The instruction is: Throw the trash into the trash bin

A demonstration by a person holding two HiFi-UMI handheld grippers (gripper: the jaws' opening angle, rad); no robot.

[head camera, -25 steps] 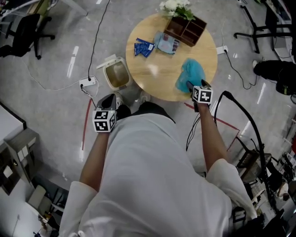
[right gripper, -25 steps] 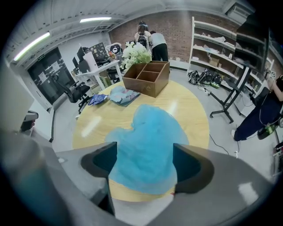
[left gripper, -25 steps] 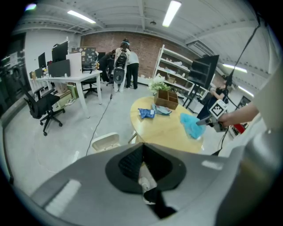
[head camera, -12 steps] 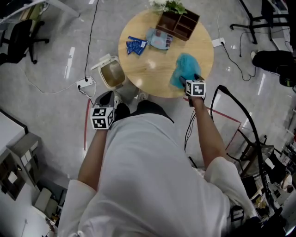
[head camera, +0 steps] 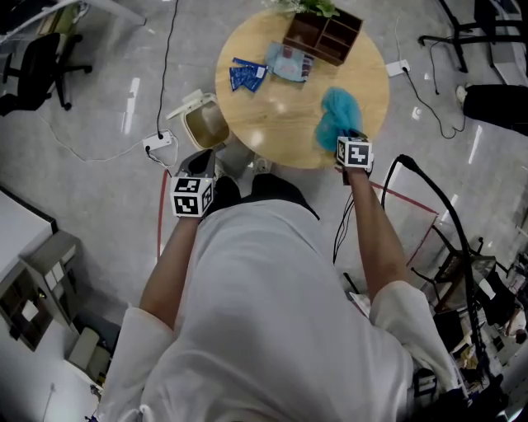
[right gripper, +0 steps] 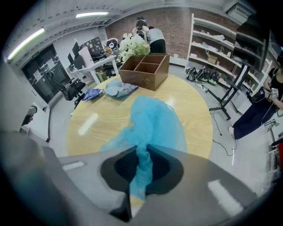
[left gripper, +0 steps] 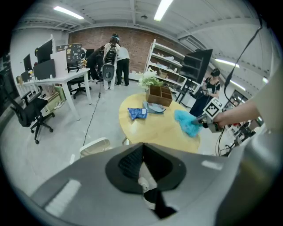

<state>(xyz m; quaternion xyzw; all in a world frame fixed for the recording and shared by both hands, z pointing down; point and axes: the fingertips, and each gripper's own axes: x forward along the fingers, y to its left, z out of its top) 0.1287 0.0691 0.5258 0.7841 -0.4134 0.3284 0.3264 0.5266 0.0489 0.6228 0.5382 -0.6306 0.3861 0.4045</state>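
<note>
Your right gripper (right gripper: 144,148) points steeply down at the near edge of the round wooden table (head camera: 280,115). Its jaws have just been closing, and they are now pinched tight on a crumpled light-blue piece of trash (right gripper: 152,123). A twisted strand of it runs down between the pads. The rest of it spreads out on the tabletop just ahead of the tips.

Your left gripper (left gripper: 142,150) hangs off the table, over the floor and to the left of your body. Its jaws are together and grip nothing. Just ahead of this gripper stands the trash bin (head camera: 188,132). The bin sits on the floor against the table's left edge with its lid tipped open. It stands well to the left of your right gripper and lower than the tabletop.

Beyond your right gripper and off to its left, a dark-blue wrapper (head camera: 246,76) lies on the far part of the table. A paler packet (head camera: 289,64) lies just beside that wrapper. Straight past the blue trash, at the far rim, stands a wooden box (head camera: 323,37) with divided compartments. White flowers (head camera: 309,7) stand behind the box.

In your left gripper's view, the right gripper and the blue trash show ahead and to the right, at the table's edge.
</note>
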